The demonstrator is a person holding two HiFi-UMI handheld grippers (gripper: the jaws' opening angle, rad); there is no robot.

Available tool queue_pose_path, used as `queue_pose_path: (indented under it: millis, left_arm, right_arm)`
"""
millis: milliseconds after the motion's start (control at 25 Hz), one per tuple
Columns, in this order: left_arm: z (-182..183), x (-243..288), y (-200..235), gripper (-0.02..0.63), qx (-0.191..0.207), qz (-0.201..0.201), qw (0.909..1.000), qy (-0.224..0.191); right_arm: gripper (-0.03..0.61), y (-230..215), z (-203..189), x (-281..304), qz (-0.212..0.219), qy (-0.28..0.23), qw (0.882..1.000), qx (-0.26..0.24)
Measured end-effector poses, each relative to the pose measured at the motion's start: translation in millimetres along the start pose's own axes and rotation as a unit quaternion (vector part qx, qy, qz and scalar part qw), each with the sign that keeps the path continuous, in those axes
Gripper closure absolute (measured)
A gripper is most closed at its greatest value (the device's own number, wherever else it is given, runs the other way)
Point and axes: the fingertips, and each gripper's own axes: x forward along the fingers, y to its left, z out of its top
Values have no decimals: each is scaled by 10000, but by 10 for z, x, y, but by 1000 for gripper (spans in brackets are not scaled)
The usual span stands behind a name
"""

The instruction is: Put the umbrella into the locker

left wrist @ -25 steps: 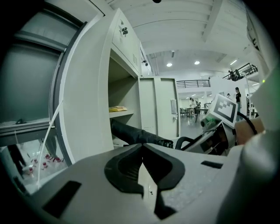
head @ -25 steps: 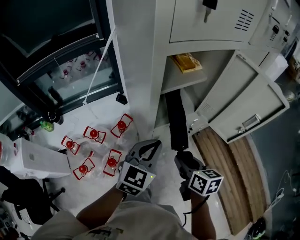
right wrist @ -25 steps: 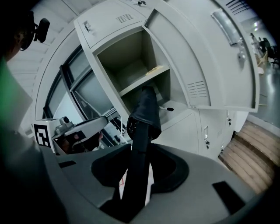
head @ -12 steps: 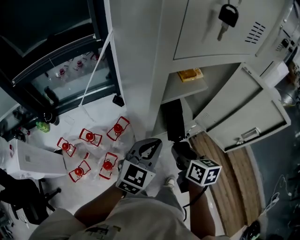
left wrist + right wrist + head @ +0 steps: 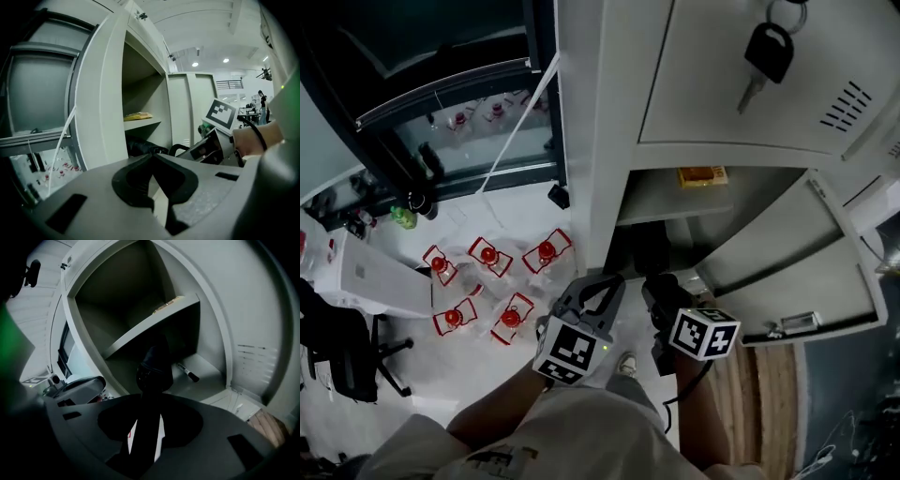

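Observation:
The black folded umbrella (image 5: 649, 251) reaches from my right gripper (image 5: 660, 292) into the locker's lower compartment (image 5: 675, 234), under the shelf. In the right gripper view the jaws are shut on the umbrella (image 5: 153, 365), whose far end lies inside the compartment. The locker door (image 5: 787, 274) hangs open to the right. My left gripper (image 5: 600, 292) hovers beside the right one, shut with nothing in it. The left gripper view shows the umbrella (image 5: 140, 146) lying low in the locker, with the right gripper's marker cube (image 5: 220, 114) behind it.
A yellow packet (image 5: 701, 175) lies on the locker shelf (image 5: 661, 202). A black marker pen (image 5: 188, 373) rests on the compartment floor. A key (image 5: 764, 58) hangs from the upper door. Several red-capped bottles (image 5: 487, 255) stand on the floor at left, below a glass-fronted cabinet (image 5: 450, 122).
The right gripper has pushed the umbrella deeper into the lower compartment, so less of it shows outside. Both grippers have come closer to the locker.

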Motion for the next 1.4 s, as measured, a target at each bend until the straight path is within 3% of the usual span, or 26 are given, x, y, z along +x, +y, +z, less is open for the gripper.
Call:
queue_pose_path:
  millis: [600, 880, 1400]
  left_arm:
    - [38, 332, -19, 604, -284, 1050, 9939, 179]
    - [93, 391, -81, 605, -307, 1140, 9929, 129]
    - [40, 439, -92, 605, -507, 1115, 9923, 174]
  right_arm:
    - [442, -243, 313, 469, 647, 570, 9951, -491]
    - [442, -306, 349, 720, 718, 691, 9934, -562]
    - [439, -405, 342, 1053, 432, 910, 9927, -664]
